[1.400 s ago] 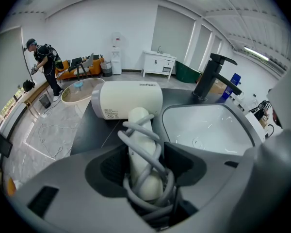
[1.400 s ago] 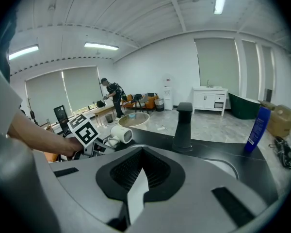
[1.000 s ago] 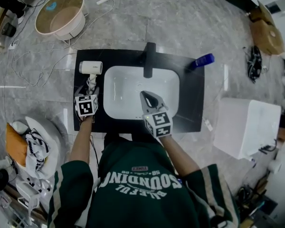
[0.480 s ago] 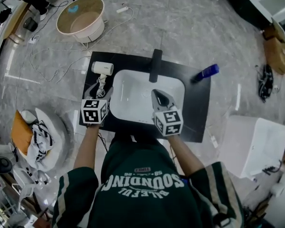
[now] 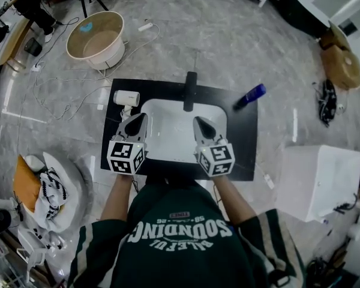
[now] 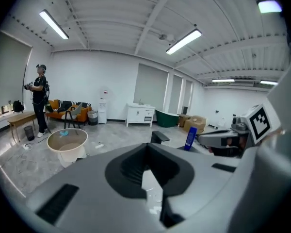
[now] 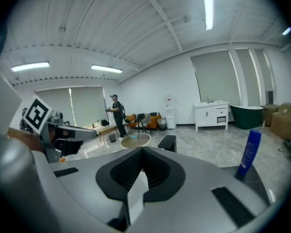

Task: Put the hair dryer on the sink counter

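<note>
The hair dryer (image 5: 125,98) lay at the counter's (image 5: 243,143) far-left corner, apparently placed. The left claw (image 5: 137,122) had just snapped closed, empty; the right claw (image 5: 202,125) was closed, empty. Next, only backing away seemed needed.

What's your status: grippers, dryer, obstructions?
Left gripper just closed, empty; right gripper shut, empty. Hair dryer lies on sink counter, left of basin. Nothing in the way.
</note>
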The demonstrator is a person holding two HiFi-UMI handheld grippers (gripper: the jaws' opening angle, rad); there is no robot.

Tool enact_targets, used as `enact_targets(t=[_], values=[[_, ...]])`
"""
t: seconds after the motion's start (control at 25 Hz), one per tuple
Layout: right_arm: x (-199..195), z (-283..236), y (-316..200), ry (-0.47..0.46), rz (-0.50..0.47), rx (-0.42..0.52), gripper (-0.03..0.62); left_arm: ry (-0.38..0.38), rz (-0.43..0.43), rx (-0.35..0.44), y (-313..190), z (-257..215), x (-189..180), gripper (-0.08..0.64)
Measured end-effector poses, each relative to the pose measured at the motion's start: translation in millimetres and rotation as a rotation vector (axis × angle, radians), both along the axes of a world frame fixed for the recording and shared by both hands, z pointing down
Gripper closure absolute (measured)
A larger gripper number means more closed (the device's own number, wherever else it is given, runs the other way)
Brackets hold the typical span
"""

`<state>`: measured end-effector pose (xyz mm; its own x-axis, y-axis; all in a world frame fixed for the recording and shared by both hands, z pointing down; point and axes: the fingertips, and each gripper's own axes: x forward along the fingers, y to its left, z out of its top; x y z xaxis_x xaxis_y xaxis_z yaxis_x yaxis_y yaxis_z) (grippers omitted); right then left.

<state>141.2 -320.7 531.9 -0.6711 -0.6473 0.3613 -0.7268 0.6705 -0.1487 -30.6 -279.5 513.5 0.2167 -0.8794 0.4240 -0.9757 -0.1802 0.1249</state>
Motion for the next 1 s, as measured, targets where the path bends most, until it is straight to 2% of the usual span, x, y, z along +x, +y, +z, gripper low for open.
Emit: enact_targets(t=[0.16, 0.4, 0.72, 1.0], values=[[2.2, -11.6, 4.0, -0.013, 0.013, 0.040, 0.592, 0.020, 0.047, 0.044, -4.1, -9.6, 14.0, 0.558], [6.3, -17.1, 4.7, -0.010, 0.086, 0.067, 0.592, -0.015, 0.130, 0.085, -12.4, -18.8, 25.2, 0.558], [13.2, -22.9, 10.0, 0.011, 0.135, 0.100, 0.592, -0.015, 0.186, 0.082, -11.2, -12.9, 29.8, 0.558], [15.3, -22.1, 13.6, 0.010, 0.157, 0.095, 0.592, -0.018, 0.191, 0.070, -6.0, -7.5, 26.8, 0.558]])
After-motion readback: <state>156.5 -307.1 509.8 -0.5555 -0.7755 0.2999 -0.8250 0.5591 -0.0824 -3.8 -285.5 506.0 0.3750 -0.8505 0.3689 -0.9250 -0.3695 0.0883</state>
